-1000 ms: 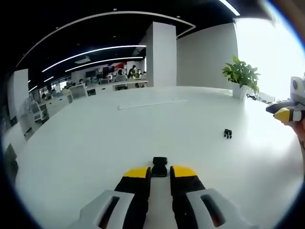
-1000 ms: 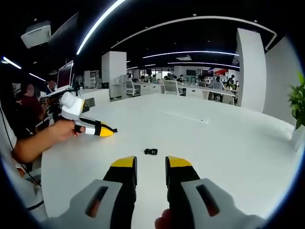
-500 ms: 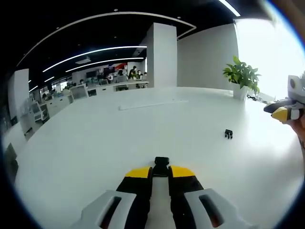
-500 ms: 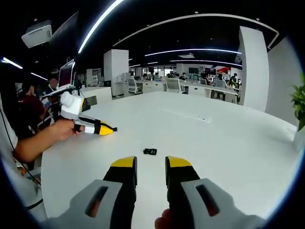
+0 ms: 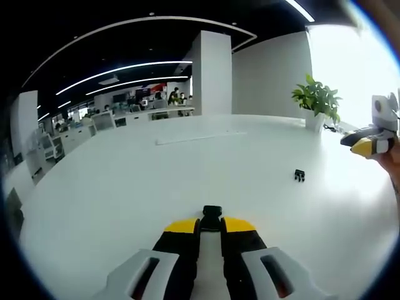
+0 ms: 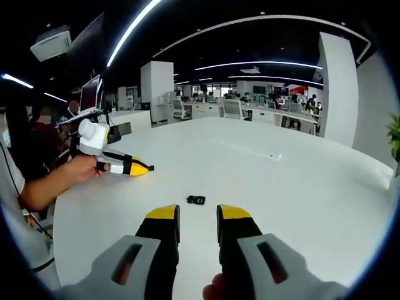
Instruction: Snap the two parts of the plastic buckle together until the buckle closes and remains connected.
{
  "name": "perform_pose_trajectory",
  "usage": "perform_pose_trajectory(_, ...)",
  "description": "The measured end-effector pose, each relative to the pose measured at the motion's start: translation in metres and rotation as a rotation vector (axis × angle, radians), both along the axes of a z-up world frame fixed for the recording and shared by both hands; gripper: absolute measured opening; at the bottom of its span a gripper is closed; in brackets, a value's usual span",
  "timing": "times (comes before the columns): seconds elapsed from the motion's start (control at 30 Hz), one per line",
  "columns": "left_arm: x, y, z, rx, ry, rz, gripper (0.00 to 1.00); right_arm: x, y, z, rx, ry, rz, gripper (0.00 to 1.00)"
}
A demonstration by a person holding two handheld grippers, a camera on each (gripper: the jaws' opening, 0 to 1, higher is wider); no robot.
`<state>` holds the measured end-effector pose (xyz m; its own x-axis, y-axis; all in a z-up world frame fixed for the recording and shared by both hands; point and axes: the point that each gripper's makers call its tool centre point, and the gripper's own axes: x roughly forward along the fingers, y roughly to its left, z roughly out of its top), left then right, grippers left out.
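Gripping one black buckle part [image 5: 212,218] between nearly closed jaws, the left gripper [image 5: 210,225] sits low over the white desk [image 5: 125,181]. The right gripper [image 6: 198,213] hovers, jaws narrowly parted, behind the other buckle part [image 6: 195,200].

Your left gripper [image 5: 210,226] has two black jaws capped with yellow tips, rising from pale grey housings with dark slots. Your right gripper [image 6: 198,214] is built the same. Beside the white table [image 6: 300,187], your left hand [image 6: 84,169] emerges bare below a white short sleeve.
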<state>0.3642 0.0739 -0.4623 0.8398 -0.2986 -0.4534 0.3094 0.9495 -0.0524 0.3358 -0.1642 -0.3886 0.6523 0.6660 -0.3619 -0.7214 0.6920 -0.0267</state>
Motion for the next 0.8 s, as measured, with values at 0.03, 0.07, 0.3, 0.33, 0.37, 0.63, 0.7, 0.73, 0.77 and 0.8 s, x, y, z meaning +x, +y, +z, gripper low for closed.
perform_pose_trajectory(0.03,-0.0001,-0.0001,0.0,0.001,0.0,0.0,0.13,0.0009,-0.0001,-0.0007,-0.001,0.001,0.002,0.24)
perform_pose_trajectory(0.07,-0.0001,-0.0001,0.0,0.001,0.0,-0.001,0.13,0.0015,-0.0002,-0.001,-0.001,0.003,0.003,0.24)
perform_pose_trajectory(0.3,0.0023,0.0002,-0.0008,-0.001,0.001,-0.001,0.13,0.0044,0.0012,-0.003,0.001,0.01,0.025,0.24)
perform_pose_trajectory(0.33,0.0023,0.0001,-0.0008,0.0,0.001,0.0,0.13,0.0054,0.001,-0.003,0.004,0.012,0.028,0.24)
perform_pose_trajectory(0.37,0.0022,-0.0001,-0.0008,0.0,0.001,0.0,0.13,0.0057,0.0008,-0.0031,0.005,0.014,0.029,0.24)
perform_pose_trajectory(0.63,0.0009,-0.0015,-0.0009,-0.002,-0.002,-0.013,0.13,0.0069,-0.0009,-0.0036,0.002,0.021,0.033,0.24)
perform_pose_trajectory(0.7,-0.0002,-0.0022,-0.0008,-0.003,-0.003,-0.018,0.13,0.0069,-0.0009,-0.0033,0.0,0.02,0.034,0.24)
perform_pose_trajectory(0.73,-0.0004,-0.0025,-0.0009,-0.004,-0.002,-0.02,0.13,0.0067,-0.0007,-0.0031,0.001,0.02,0.036,0.24)
perform_pose_trajectory(0.77,-0.0008,-0.0027,-0.001,-0.004,-0.003,-0.022,0.13,0.0065,-0.0004,-0.003,0.002,0.021,0.038,0.24)
perform_pose_trajectory(0.8,-0.0014,-0.0029,-0.001,-0.005,-0.004,-0.023,0.13,0.0064,-0.0003,-0.0031,0.001,0.022,0.039,0.24)
